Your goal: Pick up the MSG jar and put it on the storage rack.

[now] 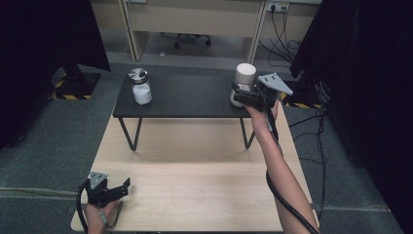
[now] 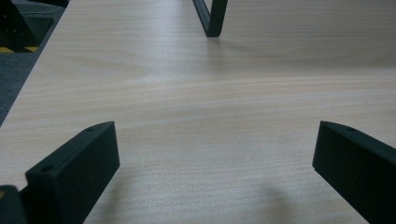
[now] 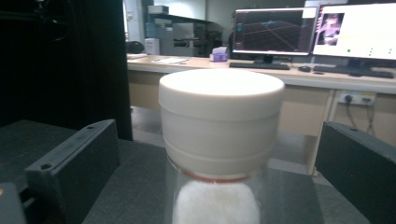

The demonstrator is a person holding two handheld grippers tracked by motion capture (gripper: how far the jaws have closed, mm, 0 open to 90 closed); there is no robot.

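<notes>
Even overhead light falls on the pale wooden table (image 1: 195, 195), while black curtains leave both upper corners of the high view dark. Soft shadows pool beneath the black jaws in the left gripper view. The white lid (image 3: 221, 116) glares, its edges softly blurred; distant monitors (image 3: 317, 30) glow overexposed.

A low stand (image 1: 195, 105) sits on the table's (image 1: 195, 195) far half. One jar (image 1: 141, 87) stands at the stand's left end, another jar (image 1: 243, 80) at its right end, well apart. The right gripper (image 1: 237, 95) is at the right jar, whose body lies between its parted jaws. The left gripper (image 1: 124, 187) rests at the table's near left corner.
</notes>
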